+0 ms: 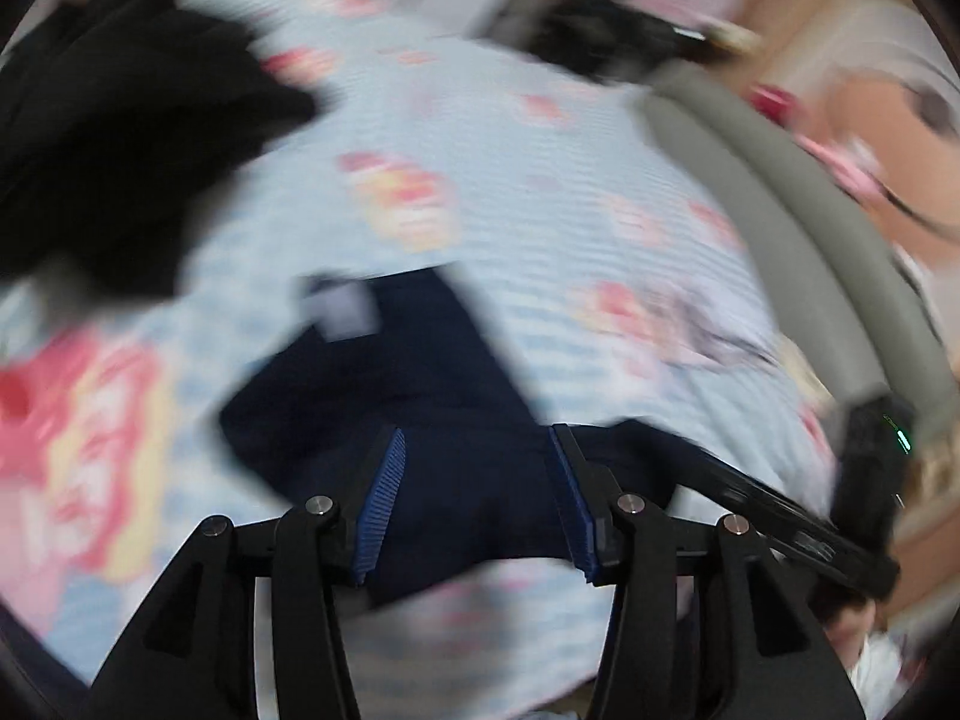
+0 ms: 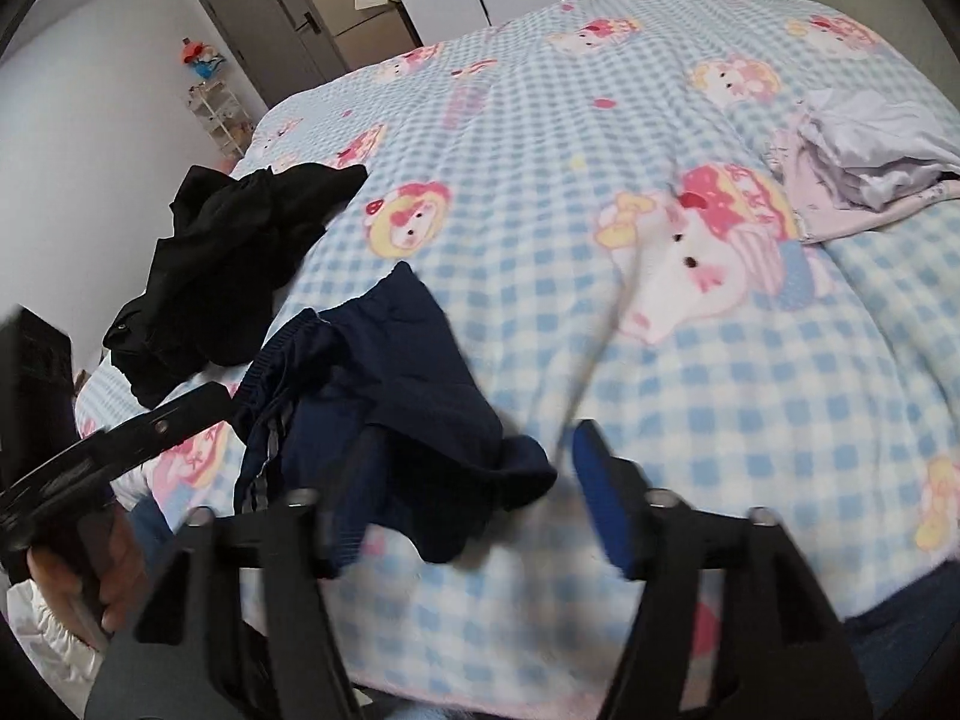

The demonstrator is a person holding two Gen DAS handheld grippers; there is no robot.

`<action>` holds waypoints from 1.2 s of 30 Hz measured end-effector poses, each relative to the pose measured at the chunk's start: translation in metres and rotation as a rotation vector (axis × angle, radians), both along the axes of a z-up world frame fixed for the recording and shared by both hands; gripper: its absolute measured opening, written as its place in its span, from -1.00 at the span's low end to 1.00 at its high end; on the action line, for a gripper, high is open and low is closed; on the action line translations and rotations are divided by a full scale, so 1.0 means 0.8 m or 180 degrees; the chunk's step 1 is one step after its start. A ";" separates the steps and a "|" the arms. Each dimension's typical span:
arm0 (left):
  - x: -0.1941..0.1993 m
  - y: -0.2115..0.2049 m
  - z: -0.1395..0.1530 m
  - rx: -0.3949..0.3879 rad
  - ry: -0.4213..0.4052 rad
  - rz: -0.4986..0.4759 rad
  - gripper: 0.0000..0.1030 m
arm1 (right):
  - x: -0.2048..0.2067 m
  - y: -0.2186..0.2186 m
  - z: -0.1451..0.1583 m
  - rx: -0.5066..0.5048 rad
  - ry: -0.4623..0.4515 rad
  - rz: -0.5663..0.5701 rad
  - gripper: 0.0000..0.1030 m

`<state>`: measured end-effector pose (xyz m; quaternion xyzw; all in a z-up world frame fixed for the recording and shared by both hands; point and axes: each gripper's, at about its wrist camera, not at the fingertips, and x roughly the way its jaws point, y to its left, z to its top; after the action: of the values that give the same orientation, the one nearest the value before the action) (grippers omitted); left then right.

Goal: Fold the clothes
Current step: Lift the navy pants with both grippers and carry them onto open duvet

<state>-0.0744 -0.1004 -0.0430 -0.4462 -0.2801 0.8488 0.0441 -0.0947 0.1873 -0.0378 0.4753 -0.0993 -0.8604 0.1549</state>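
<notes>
A navy blue garment (image 2: 384, 396) lies crumpled near the front edge of a bed with a blue checked blanket (image 2: 600, 192). In the left wrist view it (image 1: 420, 432) lies under my left gripper (image 1: 477, 501), whose jaws stand wide open over the cloth. My right gripper (image 2: 474, 492) is also open, its left finger over the garment's near edge, its right finger over bare blanket. The left wrist view is blurred by motion. A black garment (image 2: 234, 264) lies heaped to the left; it also shows in the left wrist view (image 1: 132, 138).
A folded pale lilac garment (image 2: 870, 150) lies at the right of the bed. The right gripper's body (image 1: 840, 498) shows in the left wrist view; the left gripper and hand (image 2: 90, 480) show in the right wrist view. A grey headboard edge (image 1: 780, 204) curves at right. A door (image 2: 270, 18) stands behind.
</notes>
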 end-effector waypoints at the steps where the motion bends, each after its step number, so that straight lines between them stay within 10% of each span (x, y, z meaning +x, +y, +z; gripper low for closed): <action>1: 0.000 -0.008 -0.011 0.0025 -0.0106 0.0085 -0.01 | -0.006 -0.008 -0.010 0.0010 -0.0078 0.0053 0.32; 5: 0.001 -0.020 -0.043 0.0099 -0.0387 0.0200 0.26 | -0.026 -0.040 -0.063 0.0188 -0.0369 0.0190 0.35; 7: 0.000 -0.009 -0.051 -0.0112 -0.0439 0.0173 0.26 | -0.026 -0.042 -0.070 0.0246 -0.0384 0.0217 -0.19; 11: 0.003 0.008 -0.051 -0.0320 -0.0469 -0.0037 -0.69 | -0.023 -0.041 -0.069 0.0355 -0.0325 0.0237 -0.69; 15: -0.002 0.035 -0.031 -0.0194 -0.0375 -0.0415 -0.79 | -0.034 -0.014 -0.040 0.0561 -0.0062 0.0028 -0.76; 20: 0.003 0.083 -0.003 -0.0137 -0.0155 -0.0873 -0.72 | -0.051 0.032 -0.010 0.0780 0.0089 -0.0512 -0.66; 25: 0.010 0.046 0.008 0.0042 -0.0003 -0.0522 -0.18 | -0.029 0.062 0.027 0.0659 0.0382 -0.0811 -0.42; 31: -0.003 -0.002 -0.013 0.0120 -0.0178 -0.0060 -0.16 | -0.014 0.036 0.049 0.0260 0.0431 -0.0404 -0.18; 36: -0.004 0.004 -0.052 0.0350 -0.0424 -0.0174 0.01 | -0.009 -0.044 -0.004 -0.0125 -0.0117 0.0415 0.07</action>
<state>-0.0773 -0.0973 -0.0844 -0.5061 -0.3163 0.7990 0.0729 -0.1022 0.1519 -0.0408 0.4933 -0.0878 -0.8375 0.2181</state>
